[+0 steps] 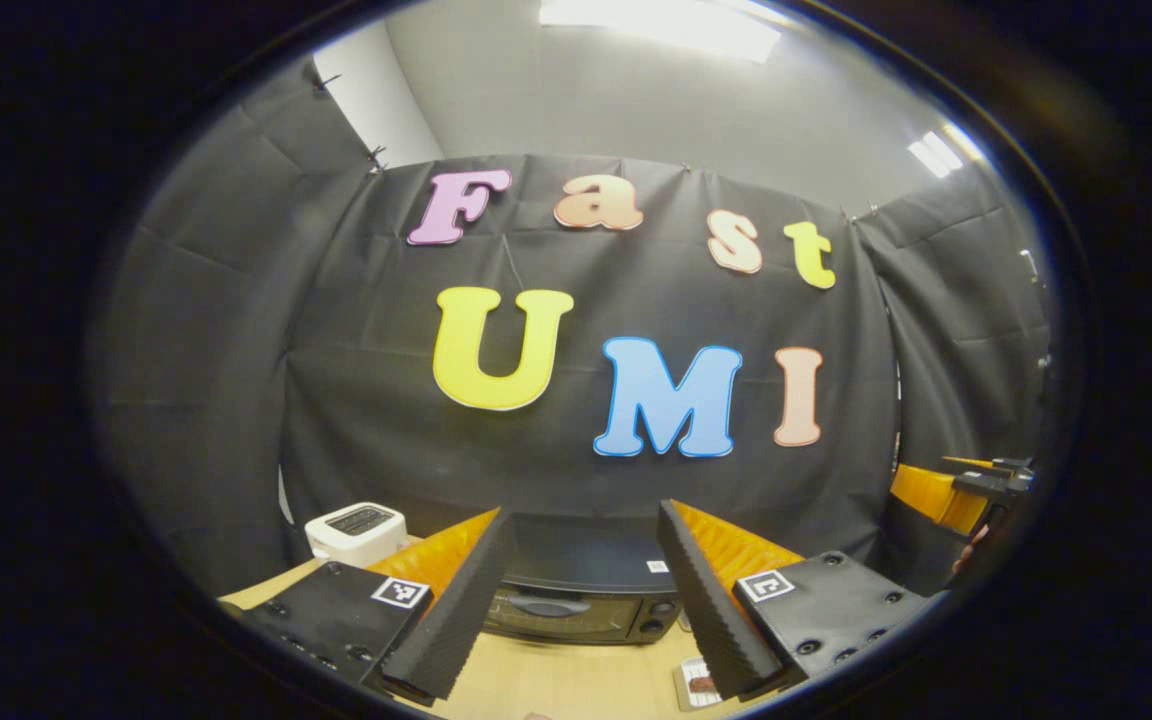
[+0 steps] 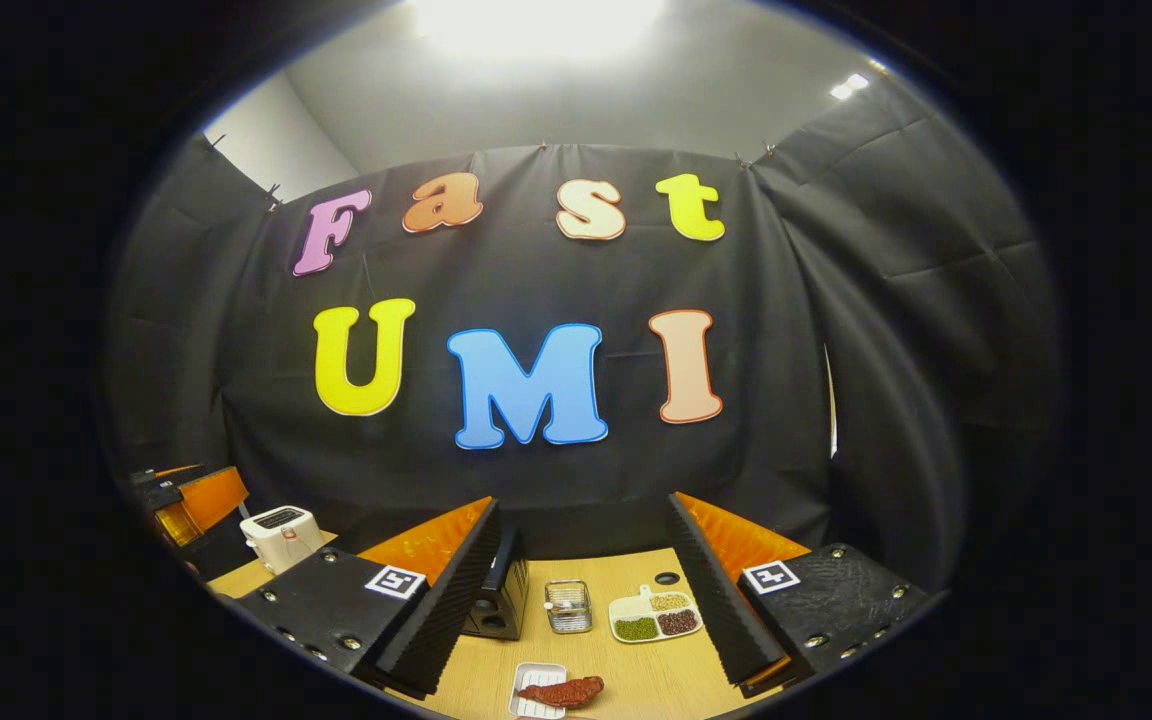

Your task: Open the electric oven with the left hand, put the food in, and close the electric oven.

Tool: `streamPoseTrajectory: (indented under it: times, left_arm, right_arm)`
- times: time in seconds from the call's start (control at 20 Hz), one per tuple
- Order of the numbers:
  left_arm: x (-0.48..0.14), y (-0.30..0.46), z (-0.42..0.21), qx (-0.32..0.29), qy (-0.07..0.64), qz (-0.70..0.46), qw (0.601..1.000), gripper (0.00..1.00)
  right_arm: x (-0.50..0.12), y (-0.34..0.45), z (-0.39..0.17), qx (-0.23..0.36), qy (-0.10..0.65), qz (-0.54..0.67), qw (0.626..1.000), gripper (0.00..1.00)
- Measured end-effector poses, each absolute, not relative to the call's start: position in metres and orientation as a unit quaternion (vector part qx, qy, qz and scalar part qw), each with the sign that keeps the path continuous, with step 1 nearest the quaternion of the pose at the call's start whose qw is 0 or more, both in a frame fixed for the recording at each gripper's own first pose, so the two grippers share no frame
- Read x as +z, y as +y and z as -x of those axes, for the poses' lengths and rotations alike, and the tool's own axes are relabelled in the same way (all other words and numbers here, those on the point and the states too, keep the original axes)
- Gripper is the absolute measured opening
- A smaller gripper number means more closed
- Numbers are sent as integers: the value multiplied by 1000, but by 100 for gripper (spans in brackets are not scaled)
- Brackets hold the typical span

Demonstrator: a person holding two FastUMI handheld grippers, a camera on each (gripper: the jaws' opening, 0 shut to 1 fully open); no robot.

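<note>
A black electric oven [image 1: 576, 600] stands on the wooden table straight ahead of my left gripper [image 1: 576, 600], its glass door shut. That gripper is held open above the table with nothing between its fingers. In the right gripper view the oven's side [image 2: 501, 600] sits behind the left finger. Low in front lies a small white tray [image 2: 539, 692] with a reddish-brown piece of food [image 2: 564, 691] on it; its corner also peeks out as the tray [image 1: 696, 685] beside the right finger. My right gripper [image 2: 581, 600] is open and holds nothing.
A white toaster [image 1: 356, 532] stands left of the oven. On the table to the oven's right are a small metal basket [image 2: 568, 605] and a divided dish of beans [image 2: 654, 616]. The other gripper [image 1: 966, 495] hangs at the far right.
</note>
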State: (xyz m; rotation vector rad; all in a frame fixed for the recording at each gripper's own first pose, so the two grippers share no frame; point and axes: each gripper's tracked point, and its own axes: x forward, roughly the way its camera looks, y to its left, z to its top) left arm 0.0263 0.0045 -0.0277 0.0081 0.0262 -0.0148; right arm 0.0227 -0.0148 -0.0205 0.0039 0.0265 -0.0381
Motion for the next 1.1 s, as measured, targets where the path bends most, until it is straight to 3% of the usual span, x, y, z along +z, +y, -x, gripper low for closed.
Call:
streamPoseTrajectory:
  times: [0.35, 0.45, 0.5, 0.65, 0.75, 0.85, 0.95, 1.1]
  left_arm:
    - [-94, 10, -78, -18, 83, 10, 996, 100]
    - [-121, 13, -93, -20, 111, -9, 994, 92]
    - [-135, 11, -101, -24, 125, -16, 992, 100]
    - [-175, 16, -127, -22, 157, -32, 987, 92]
    - [-199, 22, -147, -17, 178, -40, 983, 100]
    - [-221, 29, -166, -13, 197, -43, 979, 92]
    - [-243, 37, -182, -4, 216, -43, 975, 100]
    - [-270, 45, -198, -3, 239, -56, 969, 100]
  right_arm:
    - [-38, -31, -19, -39, 32, 14, 999, 99]
    - [-46, -34, -17, -42, 44, 20, 998, 99]
    - [-51, -37, -16, -43, 51, 21, 998, 99]
    - [-61, -45, -14, -53, 70, 17, 996, 99]
    - [-65, -51, -15, -58, 79, 18, 995, 99]
    - [-68, -56, -18, -63, 85, 22, 994, 99]
    - [-69, -61, -18, -72, 88, 23, 993, 99]
    - [-69, -64, -18, -80, 89, 24, 992, 99]
